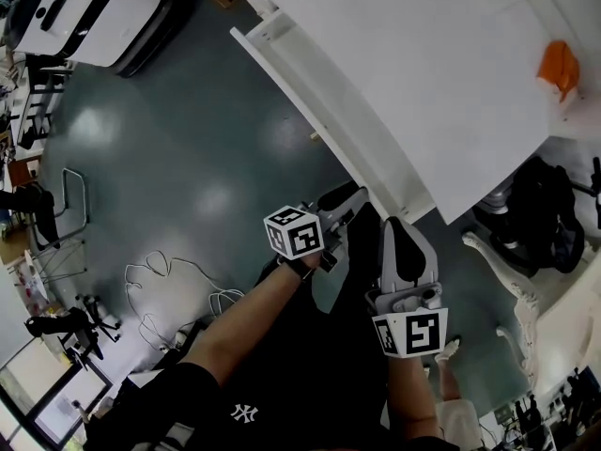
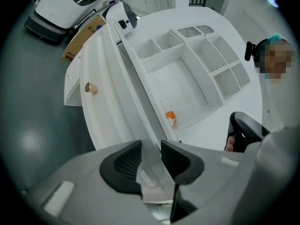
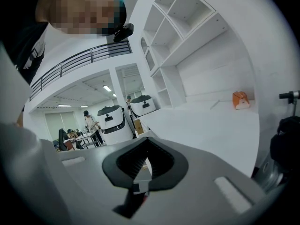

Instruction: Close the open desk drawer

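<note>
The white desk (image 1: 451, 73) fills the upper right of the head view. Its open drawer (image 1: 329, 125) sticks out along the desk's left edge as a long white strip. In the left gripper view the drawer front (image 2: 101, 109) carries a small round knob (image 2: 89, 87). My left gripper (image 2: 151, 161) is open, and the drawer's top edge runs into the narrow gap between its pads; whether they touch it I cannot tell. In the head view the left gripper (image 1: 346, 200) is at the drawer's near end. My right gripper (image 3: 144, 165) is shut on nothing and held just below the desk corner (image 1: 404, 252).
An orange object (image 1: 560, 64) lies on the desk, before a white shelf unit (image 2: 197, 62). White machines (image 1: 84, 7) and a cardboard box (image 2: 82, 43) stand on the grey floor. Loose cables (image 1: 178, 289) lie at the left. A black bag (image 1: 537, 212) and white curved legs (image 1: 512, 285) sit at the right.
</note>
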{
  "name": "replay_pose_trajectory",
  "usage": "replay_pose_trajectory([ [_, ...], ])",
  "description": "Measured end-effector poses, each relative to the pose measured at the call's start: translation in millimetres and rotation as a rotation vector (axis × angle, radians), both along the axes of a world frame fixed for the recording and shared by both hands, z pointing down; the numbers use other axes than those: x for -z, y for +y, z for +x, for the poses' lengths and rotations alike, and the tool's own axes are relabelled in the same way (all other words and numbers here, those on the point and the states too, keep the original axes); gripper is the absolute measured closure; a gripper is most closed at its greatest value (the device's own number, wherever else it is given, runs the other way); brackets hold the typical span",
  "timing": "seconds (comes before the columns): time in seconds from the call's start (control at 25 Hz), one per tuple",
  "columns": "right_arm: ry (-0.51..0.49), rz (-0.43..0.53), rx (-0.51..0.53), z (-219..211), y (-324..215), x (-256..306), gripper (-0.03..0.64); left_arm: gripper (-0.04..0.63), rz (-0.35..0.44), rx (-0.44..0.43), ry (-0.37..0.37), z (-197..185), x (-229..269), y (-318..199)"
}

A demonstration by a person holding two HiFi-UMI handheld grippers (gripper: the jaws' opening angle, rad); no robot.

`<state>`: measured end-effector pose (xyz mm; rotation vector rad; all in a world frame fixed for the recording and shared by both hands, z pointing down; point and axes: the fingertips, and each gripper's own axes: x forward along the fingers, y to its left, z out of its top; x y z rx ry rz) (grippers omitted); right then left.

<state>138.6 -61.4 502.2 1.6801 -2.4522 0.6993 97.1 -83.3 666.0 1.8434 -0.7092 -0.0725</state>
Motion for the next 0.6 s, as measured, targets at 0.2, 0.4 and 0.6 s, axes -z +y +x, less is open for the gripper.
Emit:
replay_pose_trajectory([
  [0.2, -0.006, -0.001, -0.005, 9.1, -7.3, -5.0, 0.592, 0.468, 0.022, -0.018, 0.052, 11.4, -0.3, -10.6],
  [0.4, -0.008, -0.004, -0.01, 17.3, -11.5, -10.6, 0.592, 0.471, 0.041, -0.025, 0.089, 25.3, -0.3, -21.2],
  [0.6, -0.014, 0.002, -0.016, 25.5, -17.0, -13.8, 0.592, 0.476, 0.049, -0.029, 0.131, 37.3, -0.3, -31.5],
])
